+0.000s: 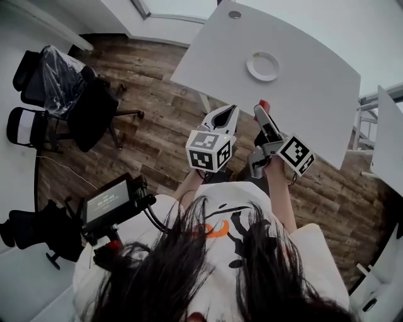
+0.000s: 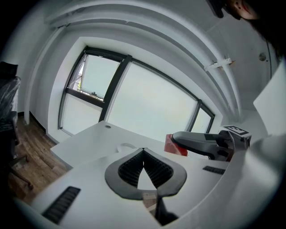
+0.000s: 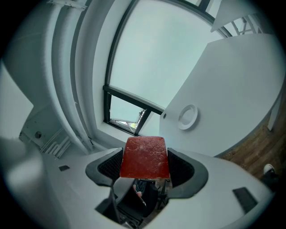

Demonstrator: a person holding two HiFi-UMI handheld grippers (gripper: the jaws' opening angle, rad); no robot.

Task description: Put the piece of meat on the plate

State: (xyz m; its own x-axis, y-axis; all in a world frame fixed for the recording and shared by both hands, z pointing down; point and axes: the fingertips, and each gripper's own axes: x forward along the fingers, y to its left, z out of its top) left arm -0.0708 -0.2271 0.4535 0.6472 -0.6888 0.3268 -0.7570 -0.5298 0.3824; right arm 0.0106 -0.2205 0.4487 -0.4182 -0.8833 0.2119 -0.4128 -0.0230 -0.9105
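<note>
My right gripper (image 1: 263, 108) is shut on a flat red piece of meat (image 3: 145, 157), whose tip (image 1: 264, 105) pokes out at the near edge of the white table (image 1: 302, 69). The meat (image 2: 175, 145) also shows in the left gripper view, held in the right gripper (image 2: 178, 137). A small white plate (image 1: 262, 66) lies on the table, farther out than both grippers; it also appears in the right gripper view (image 3: 187, 116). My left gripper (image 1: 221, 116) is shut with nothing in it, jaws touching, held over the floor left of the right one.
A round hole with a cap (image 1: 234, 14) sits at the table's far corner. Black office chairs (image 1: 63, 88) stand on the wooden floor to the left. A screen on a stand (image 1: 107, 201) is close by at the lower left. Windows lie beyond the table.
</note>
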